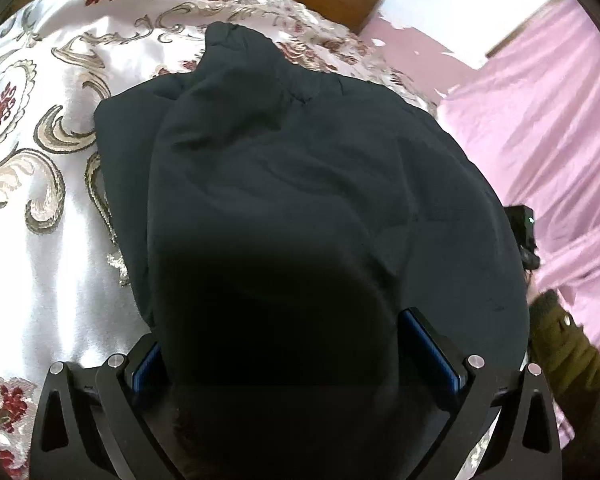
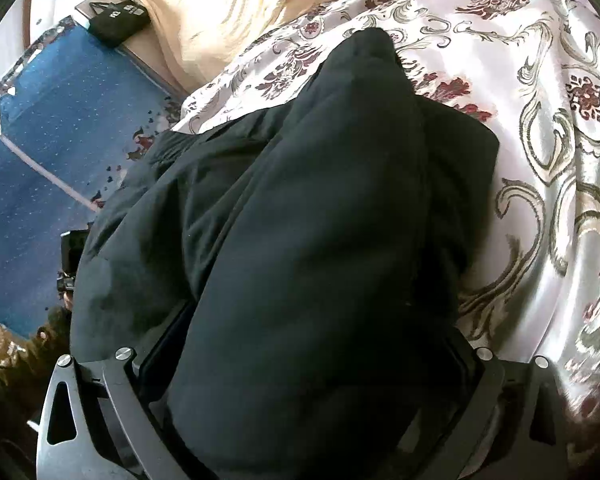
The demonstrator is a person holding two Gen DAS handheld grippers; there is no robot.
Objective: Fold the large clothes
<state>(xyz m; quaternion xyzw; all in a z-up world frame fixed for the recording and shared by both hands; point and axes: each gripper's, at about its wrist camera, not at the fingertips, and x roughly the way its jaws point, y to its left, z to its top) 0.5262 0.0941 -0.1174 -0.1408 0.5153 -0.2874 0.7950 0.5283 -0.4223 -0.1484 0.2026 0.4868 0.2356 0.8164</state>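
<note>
Clearly, a bulky dark garment (image 1: pixel 300 200) fills the middle of both views, lying bunched on a bed under a satin floral bedspread (image 1: pixel 32 240), with thick folds of it running back between both sets of tongs. The left tongs (image 1: pixel 296 356) stand wide, their blue pads showing at either side of a heavy wad of cloth; the right tongs (image 2: pixel 312 364) are spread likewise around another thick fold. Whether either pair actually pinches the fabric or merely straddles it, I cannot tell.

As a judgement, the risk lies in the bulk. So much padded cloth between the jaws may slip out if lifted, or only the top layer may come up while the lower layers stay behind, spoiling the fold. At the left of the right wrist view the garment lies close to the bed's edge over the blue floor (image 2: pixel 40 160), so a careless pull could drag it off.

No containers appear; a small black box (image 2: pixel 116 16) sits at upper left, its contents hidden.
</note>
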